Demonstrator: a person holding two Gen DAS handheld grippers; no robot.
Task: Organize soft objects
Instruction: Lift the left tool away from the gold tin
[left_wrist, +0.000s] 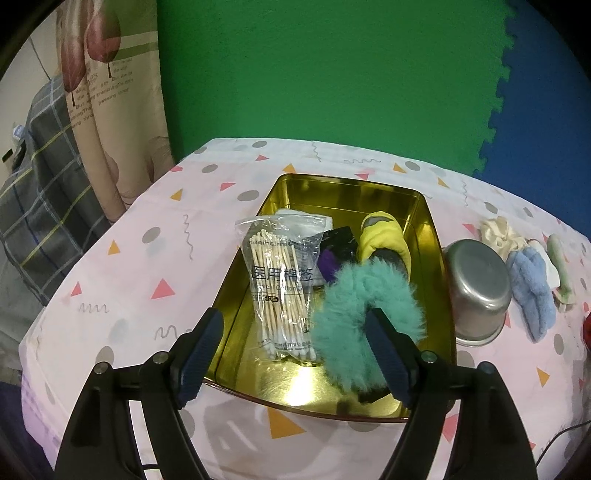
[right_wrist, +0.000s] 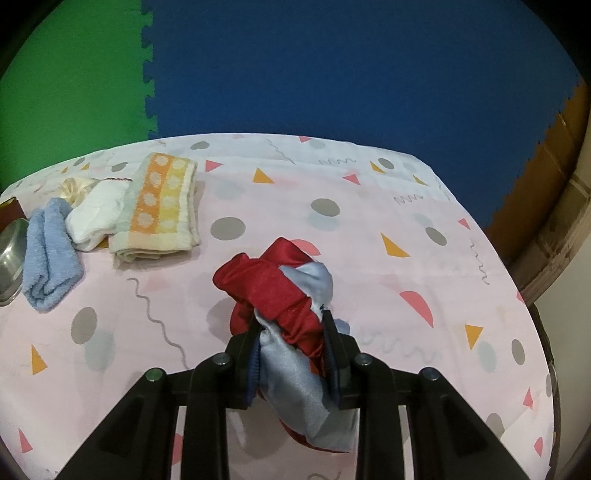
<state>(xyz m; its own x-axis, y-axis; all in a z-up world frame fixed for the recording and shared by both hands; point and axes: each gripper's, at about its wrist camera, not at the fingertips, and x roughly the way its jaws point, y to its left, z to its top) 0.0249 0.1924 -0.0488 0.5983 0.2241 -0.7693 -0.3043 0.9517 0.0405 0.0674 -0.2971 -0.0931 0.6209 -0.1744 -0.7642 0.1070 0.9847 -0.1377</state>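
Two tongs are working over a bench (right_wrist: 369, 229) draped in a pink patterned cloth. The left tongs (left_wrist: 295, 325) are hanging released, fingers spread wide, above the near end of a gold tin (left_wrist: 424, 221); its right finger is overlapping a fluffy teal scrunchie (left_wrist: 354, 306) lying in the tin, though whether they are touching cannot be told. Sharing the tin are a bag of cotton swabs (left_wrist: 280, 277), a yellow fabric item (left_wrist: 384, 236) and something purple (left_wrist: 330, 260). Just beside the tin, a metal bowl (left_wrist: 476, 284) is sitting upside down. The right tongs (right_wrist: 291, 321) are clenching a red and pale blue satin scrunchie (right_wrist: 277, 288) above the cloth. Farther left, a blue towel (right_wrist: 48, 254), a white cloth (right_wrist: 98, 214) and an orange-and-yellow towel (right_wrist: 159, 206) are lying side by side.
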